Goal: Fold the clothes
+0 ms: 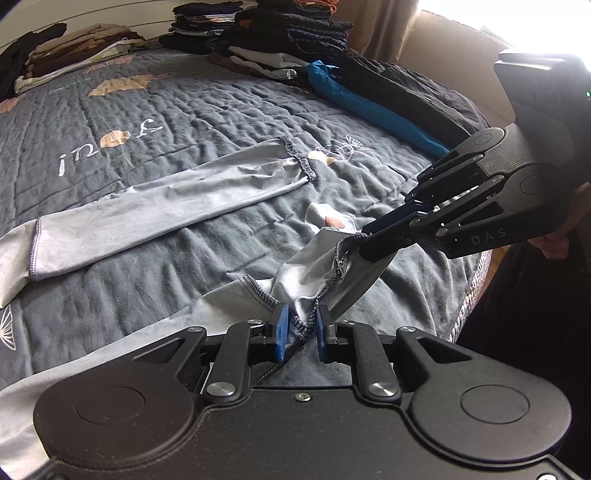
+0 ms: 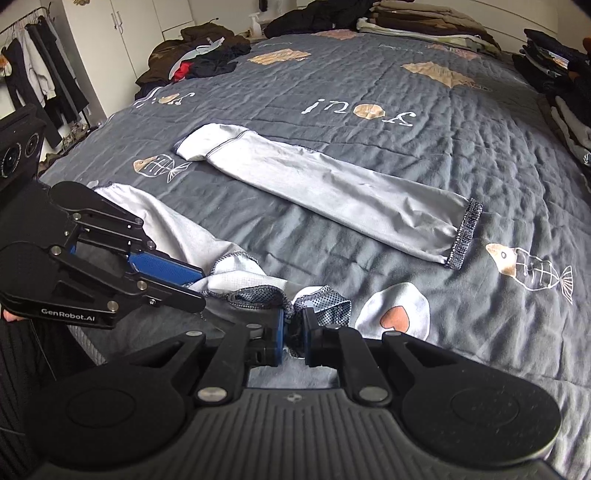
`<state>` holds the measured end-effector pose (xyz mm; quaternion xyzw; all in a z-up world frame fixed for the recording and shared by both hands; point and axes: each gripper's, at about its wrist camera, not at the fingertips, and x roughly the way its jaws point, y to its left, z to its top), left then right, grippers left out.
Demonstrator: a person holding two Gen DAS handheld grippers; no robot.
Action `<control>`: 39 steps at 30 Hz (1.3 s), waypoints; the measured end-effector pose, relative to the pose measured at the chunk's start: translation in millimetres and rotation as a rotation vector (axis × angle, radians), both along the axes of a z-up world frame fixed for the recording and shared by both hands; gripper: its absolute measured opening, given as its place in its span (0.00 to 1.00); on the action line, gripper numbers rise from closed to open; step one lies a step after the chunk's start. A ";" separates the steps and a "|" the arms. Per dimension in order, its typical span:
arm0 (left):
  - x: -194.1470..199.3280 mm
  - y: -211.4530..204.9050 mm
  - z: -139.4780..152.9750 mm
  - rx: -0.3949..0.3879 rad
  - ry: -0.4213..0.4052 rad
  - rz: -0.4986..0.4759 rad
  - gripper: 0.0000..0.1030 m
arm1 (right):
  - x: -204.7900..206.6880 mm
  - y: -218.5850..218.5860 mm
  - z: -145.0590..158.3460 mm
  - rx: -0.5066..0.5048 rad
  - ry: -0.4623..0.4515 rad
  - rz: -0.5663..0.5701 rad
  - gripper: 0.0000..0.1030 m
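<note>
Two grey arm sleeves lie on the dark quilted bedspread (image 2: pixel 424 92). One sleeve (image 1: pixel 166 206) (image 2: pixel 332 192) lies flat and straight across the middle, its dotted cuff (image 2: pixel 465 236) at the right end. The other sleeve (image 1: pixel 306 280) (image 2: pixel 162 218) is bunched at the bed's front edge, held at two places. My left gripper (image 1: pixel 303 332) (image 2: pixel 197 286) is shut on its stitched edge, with fabric pinched between the blue pads. My right gripper (image 2: pixel 293 338) (image 1: pixel 364 240) is shut on its dotted cuff (image 2: pixel 332 302), lifted slightly off the bedspread.
Stacks of folded clothes (image 1: pixel 288 37) (image 2: pixel 424 22) line the far side of the bed, with a blue garment (image 1: pixel 369 107) beside them. A loose pile of dark clothes (image 2: pixel 199 55) sits at a far corner. A clothes rack (image 2: pixel 33 74) and a speaker (image 2: pixel 14 147) stand beyond the bed.
</note>
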<state>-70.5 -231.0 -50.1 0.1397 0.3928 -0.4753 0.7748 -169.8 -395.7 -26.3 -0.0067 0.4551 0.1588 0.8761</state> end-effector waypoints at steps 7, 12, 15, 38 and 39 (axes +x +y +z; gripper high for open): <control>-16.1 -3.6 -15.9 0.087 0.015 -0.087 0.18 | -14.6 7.6 -9.4 -0.067 0.080 0.078 0.10; -14.1 3.0 -11.1 0.081 0.020 -0.098 0.45 | -19.2 9.5 -21.3 -0.121 0.157 0.092 0.17; -3.2 12.2 3.4 -0.001 0.039 -0.052 0.46 | -22.2 -0.7 -13.9 -0.093 0.158 0.064 0.24; 21.1 -3.7 -9.5 -0.025 0.113 0.085 0.09 | 17.5 -11.3 -31.3 0.089 0.118 -0.079 0.02; 18.8 -2.6 -5.7 -0.034 0.113 0.074 0.08 | 14.8 -11.8 -27.9 0.094 0.109 -0.076 0.02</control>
